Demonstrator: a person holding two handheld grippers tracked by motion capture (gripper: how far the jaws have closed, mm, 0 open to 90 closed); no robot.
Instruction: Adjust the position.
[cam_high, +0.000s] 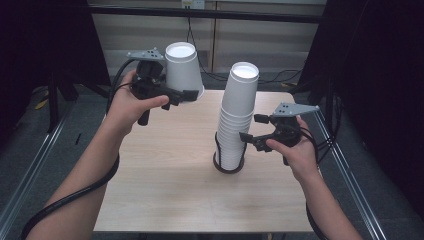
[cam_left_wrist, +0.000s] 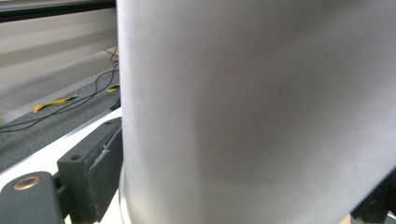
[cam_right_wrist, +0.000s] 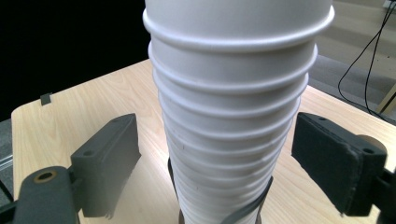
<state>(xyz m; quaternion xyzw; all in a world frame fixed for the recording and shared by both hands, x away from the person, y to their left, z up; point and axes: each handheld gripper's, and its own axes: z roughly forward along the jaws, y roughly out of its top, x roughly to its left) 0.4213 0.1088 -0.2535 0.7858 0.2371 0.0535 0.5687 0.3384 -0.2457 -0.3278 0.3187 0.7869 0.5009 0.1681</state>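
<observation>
1. Left gripper (cam_high: 186, 95), raised above the far left part of the table (cam_high: 165, 195), pinched a single white paper cup (cam_high: 182, 70) near its rim; the cup hung upside down, its base uppermost.
2. Seen from the left gripper view, that cup's wall (cam_left_wrist: 257, 112) sat tight against the black pad (cam_left_wrist: 100, 158).
3. Right gripper (cam_high: 251, 128) had its jaws spread on either side of a tall stack of upside-down white cups (cam_high: 237, 117) at mid-table.
4. Seen from the right gripper view, both pads (cam_right_wrist: 112, 154) stood clear of the stack (cam_right_wrist: 233, 116), with gaps on each side.
5. A dark ring holder (cam_high: 220, 167) circled the stack's foot on the wooden tabletop.
</observation>
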